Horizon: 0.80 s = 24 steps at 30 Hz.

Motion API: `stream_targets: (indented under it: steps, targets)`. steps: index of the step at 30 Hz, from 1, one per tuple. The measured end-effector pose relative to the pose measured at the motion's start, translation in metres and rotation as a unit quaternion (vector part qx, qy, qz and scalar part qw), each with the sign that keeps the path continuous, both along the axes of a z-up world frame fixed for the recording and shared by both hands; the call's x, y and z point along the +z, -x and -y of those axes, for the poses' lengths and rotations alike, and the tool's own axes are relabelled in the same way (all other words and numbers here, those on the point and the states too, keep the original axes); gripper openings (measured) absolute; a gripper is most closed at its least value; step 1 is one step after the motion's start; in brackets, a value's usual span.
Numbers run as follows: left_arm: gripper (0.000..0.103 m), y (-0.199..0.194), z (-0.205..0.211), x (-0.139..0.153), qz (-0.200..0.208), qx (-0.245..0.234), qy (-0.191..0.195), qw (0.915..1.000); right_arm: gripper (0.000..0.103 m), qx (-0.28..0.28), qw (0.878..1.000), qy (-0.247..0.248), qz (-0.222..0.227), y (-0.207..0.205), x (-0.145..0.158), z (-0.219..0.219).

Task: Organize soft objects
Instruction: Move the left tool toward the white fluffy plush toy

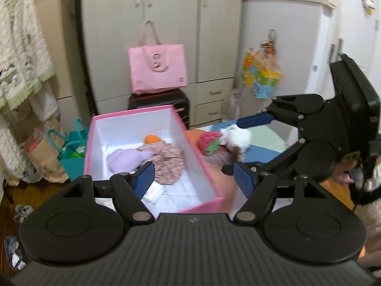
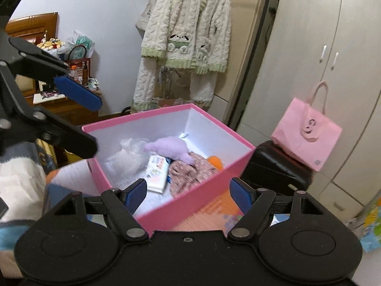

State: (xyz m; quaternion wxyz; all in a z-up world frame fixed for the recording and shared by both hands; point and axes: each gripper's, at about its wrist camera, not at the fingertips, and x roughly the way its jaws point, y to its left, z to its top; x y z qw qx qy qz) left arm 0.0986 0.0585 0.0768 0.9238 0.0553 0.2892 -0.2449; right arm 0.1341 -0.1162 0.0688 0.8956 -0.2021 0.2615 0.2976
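Observation:
A pink box (image 1: 190, 140) with a white inside stands open on the bed. It holds a purple plush (image 1: 126, 159), a floral cloth (image 1: 169, 164), an orange ball (image 1: 152, 139) and a white packet (image 1: 153, 194). The right wrist view also shows a white fluffy toy (image 2: 128, 157) in the box (image 2: 209, 181). My left gripper (image 1: 194, 181) hovers open over the box's near end, nothing between its blue pads. My right gripper (image 2: 188, 194) is open and empty above the box's near wall. A red-and-green plush (image 1: 210, 141) and a white plush (image 1: 238, 137) lie on the bed beyond the box.
A pink tote bag (image 1: 157, 69) sits on a black suitcase (image 1: 159, 100) before the wardrobe (image 1: 166, 23). A fleece robe (image 2: 188, 38) hangs by the wall. Paper and teal bags (image 1: 71, 147) stand on the floor. A colourful bag (image 1: 260, 76) hangs at right.

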Motion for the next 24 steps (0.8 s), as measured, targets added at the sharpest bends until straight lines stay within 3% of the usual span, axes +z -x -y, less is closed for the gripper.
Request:
stream_targets:
  steps: [13,24]
  targets:
    - [0.075,0.045,0.066,-0.006,0.002,-0.066,-0.052,0.9965,0.081,-0.051,0.999,-0.01,0.012,0.055,-0.004,0.086]
    - [0.075,0.031,0.122,-0.026,-0.023,-0.1,-0.052,0.9933,0.082,-0.065,0.996,-0.055,0.007,0.061,-0.036,0.133]
